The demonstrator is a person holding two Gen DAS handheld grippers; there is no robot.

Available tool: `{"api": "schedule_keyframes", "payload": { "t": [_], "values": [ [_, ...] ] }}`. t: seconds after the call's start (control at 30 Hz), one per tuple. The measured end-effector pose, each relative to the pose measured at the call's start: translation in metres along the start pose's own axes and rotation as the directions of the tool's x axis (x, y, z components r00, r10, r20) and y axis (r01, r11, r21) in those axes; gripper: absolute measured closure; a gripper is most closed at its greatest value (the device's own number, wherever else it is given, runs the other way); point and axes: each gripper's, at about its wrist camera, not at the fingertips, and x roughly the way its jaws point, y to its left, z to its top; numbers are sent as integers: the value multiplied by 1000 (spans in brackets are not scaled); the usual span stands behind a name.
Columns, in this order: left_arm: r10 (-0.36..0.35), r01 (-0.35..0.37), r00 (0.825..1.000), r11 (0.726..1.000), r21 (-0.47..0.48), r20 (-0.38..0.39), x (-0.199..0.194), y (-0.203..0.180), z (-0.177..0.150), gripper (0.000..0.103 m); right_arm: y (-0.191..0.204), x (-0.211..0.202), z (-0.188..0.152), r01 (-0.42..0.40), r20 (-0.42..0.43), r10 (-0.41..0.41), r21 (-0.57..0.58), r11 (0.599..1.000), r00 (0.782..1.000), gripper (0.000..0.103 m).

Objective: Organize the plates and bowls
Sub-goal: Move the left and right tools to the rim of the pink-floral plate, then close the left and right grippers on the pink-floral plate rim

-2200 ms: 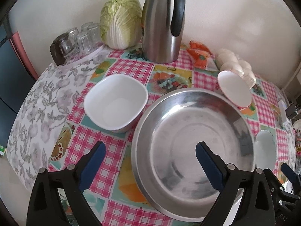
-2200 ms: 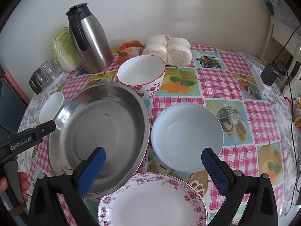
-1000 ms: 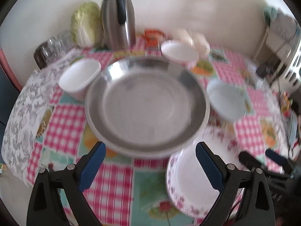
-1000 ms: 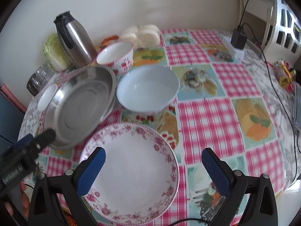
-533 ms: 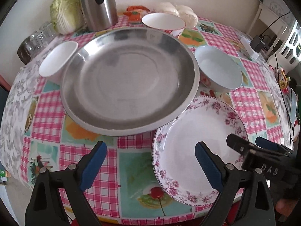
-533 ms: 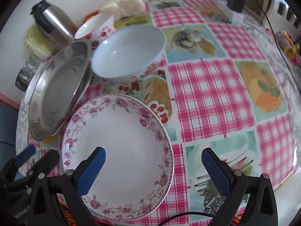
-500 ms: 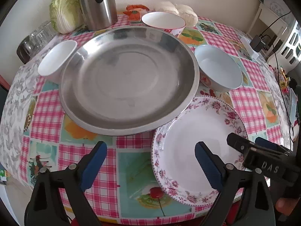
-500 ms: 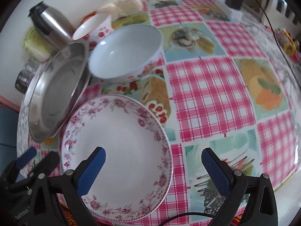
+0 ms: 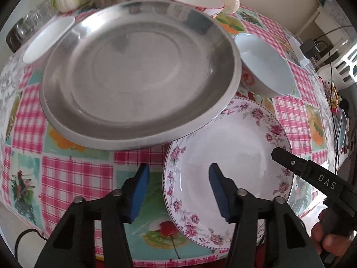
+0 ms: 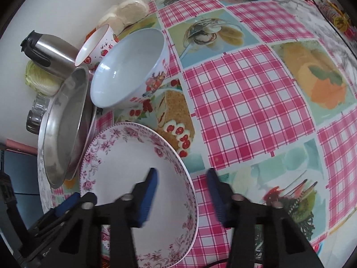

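Left wrist shows both our grippers, left (image 9: 177, 184) and right (image 10: 181, 188), have just been closing, each astride the near rim of the floral plate (image 9: 232, 154) beside the steel pan (image 9: 138, 67), pads not yet pressing, so we judge a two-handed lift next.

You are seeing only one readable text: the white capital letters "DAS" are standing on the black body of the right gripper (image 9: 281, 155), which is reaching in from the right edge of the left wrist view. The letters are running along its upper side, toward the hand (image 9: 328, 237) holding it. In the right wrist view, nothing is showing letters, numbers or signs clear enough for you to read.
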Motion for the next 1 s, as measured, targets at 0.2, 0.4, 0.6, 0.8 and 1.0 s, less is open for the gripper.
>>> {"api": "schedule_keyframes", "payload": {
  "t": [0.2, 0.4, 0.6, 0.8, 1.0],
  "values": [
    [-33, 30, 998, 998, -52, -52, 14, 9, 2, 66, -1, 2, 5, -24, -4, 24, 10, 1000, 1000, 81],
    [-68, 64, 997, 994, -91, -45, 15, 17, 3, 66, -11, 0, 1, -57, 0, 57, 45, 997, 998, 85],
    [-72, 68, 997, 993, -97, -37, 11, 25, 2, 71, -16, -2, -1, -90, 3, 90, 65, 994, 996, 84],
    [-83, 80, 996, 993, -92, -38, 12, 29, 0, 80, -15, -3, 0, -95, 1, 95, 66, 993, 995, 86],
    [-86, 82, 995, 994, -71, -44, 12, 16, -1, 81, -20, -7, 0, -85, 1, 86, 69, 994, 996, 85]
  ]
}}
